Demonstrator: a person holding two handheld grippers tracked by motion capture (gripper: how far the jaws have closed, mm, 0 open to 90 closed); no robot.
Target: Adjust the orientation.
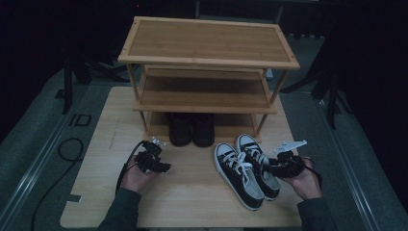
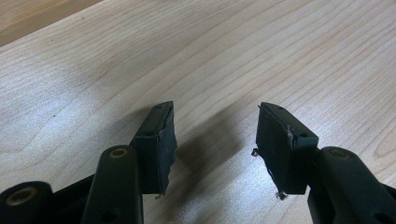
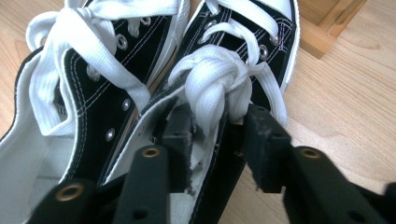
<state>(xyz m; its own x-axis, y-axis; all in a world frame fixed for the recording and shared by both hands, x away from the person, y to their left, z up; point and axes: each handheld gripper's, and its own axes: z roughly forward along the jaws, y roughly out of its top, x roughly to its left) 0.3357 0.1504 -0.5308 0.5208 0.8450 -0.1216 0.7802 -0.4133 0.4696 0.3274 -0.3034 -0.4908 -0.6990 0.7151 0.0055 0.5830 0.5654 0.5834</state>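
The right sneaker (image 3: 243, 70) of a black pair is clamped at its tongue by the right gripper (image 3: 217, 135). The left gripper (image 2: 215, 140) is held spread and empty over the table (image 2: 280, 51).

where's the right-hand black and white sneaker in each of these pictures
High view: the right sneaker lies lower right of centre, in front of the rack, at the right tool.
Right gripper view: the same sneaker fills the centre, its side wall between the jaws.
Left gripper view: not in it.
Shared landmark: the pale wooden table.
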